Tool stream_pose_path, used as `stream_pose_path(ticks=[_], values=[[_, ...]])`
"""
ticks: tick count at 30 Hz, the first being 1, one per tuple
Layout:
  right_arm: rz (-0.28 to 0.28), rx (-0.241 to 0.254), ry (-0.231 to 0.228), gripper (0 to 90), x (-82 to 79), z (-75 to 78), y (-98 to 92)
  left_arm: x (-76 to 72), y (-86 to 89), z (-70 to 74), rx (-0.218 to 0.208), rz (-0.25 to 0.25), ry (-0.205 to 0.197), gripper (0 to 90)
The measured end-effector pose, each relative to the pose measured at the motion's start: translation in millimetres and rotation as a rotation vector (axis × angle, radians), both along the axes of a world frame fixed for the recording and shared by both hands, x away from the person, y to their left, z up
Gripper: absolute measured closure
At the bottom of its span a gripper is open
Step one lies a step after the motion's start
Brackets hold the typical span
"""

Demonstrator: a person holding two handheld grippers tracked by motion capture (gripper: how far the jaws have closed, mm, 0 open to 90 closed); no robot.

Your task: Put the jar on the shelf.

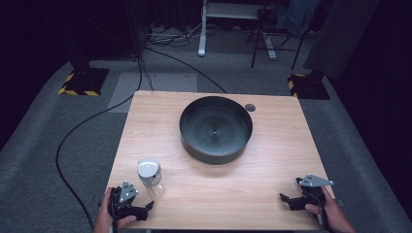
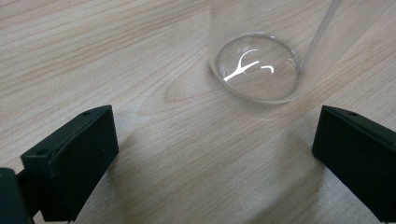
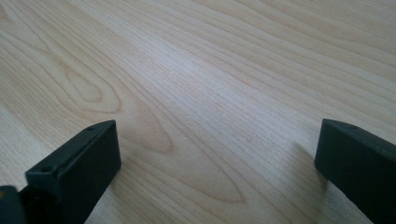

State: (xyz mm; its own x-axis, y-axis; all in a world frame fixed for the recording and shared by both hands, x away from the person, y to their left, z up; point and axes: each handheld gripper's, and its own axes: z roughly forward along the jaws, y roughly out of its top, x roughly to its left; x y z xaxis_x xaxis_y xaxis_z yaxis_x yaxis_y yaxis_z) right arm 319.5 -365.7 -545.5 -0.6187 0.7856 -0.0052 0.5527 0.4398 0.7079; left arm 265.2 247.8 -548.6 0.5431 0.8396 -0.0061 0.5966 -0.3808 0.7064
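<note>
- At the lower left of the high view, the left gripper [image 1: 145, 208] is held with jaws spread wide, nothing between them.
- Just above it, a clear bottle [image 1: 150, 177] is stood upright on the tabletop [image 1: 272, 160].
- At centre, a dark round basin [image 1: 215, 127] is seen.
- At lower right, the right gripper [image 1: 286, 199] is held with jaws wide apart over bare wood.

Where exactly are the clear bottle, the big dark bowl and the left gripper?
clear bottle [image 1: 150, 177], high view, on its see-through body below the white cap.
big dark bowl [image 1: 190, 141], high view, on its near-left outer wall.
left gripper [image 2: 215, 154], left gripper view, midway between its two black fingertips, which stand apart.
</note>
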Motion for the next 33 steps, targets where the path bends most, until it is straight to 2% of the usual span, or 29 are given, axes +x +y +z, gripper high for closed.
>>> stream_pose_path(ticks=[19,26,29,31,33], values=[[0.000,0.000,0.000,0.2,-0.1,0.0,0.0,0.0,-1.2,0.1,-0.001,0.019,0.001,0.4],[-0.001,0.001,0.000,0.2,-0.2,0.0,0.0,0.5,-8.7,5.2,0.027,0.037,0.039,2.5],[-0.001,0.000,0.000,0.2,-0.4,0.0,-0.1,-3.2,-16.3,10.6,0.060,0.035,0.050,2.9],[-0.001,0.000,0.000,0.2,-0.4,0.0,-0.1,-4.4,-20.3,14.7,0.035,0.023,0.046,2.7],[-0.001,0.000,0.000,0.2,-0.4,0.0,-0.1,-4.3,-23.9,17.7,0.037,0.012,0.039,2.4]])
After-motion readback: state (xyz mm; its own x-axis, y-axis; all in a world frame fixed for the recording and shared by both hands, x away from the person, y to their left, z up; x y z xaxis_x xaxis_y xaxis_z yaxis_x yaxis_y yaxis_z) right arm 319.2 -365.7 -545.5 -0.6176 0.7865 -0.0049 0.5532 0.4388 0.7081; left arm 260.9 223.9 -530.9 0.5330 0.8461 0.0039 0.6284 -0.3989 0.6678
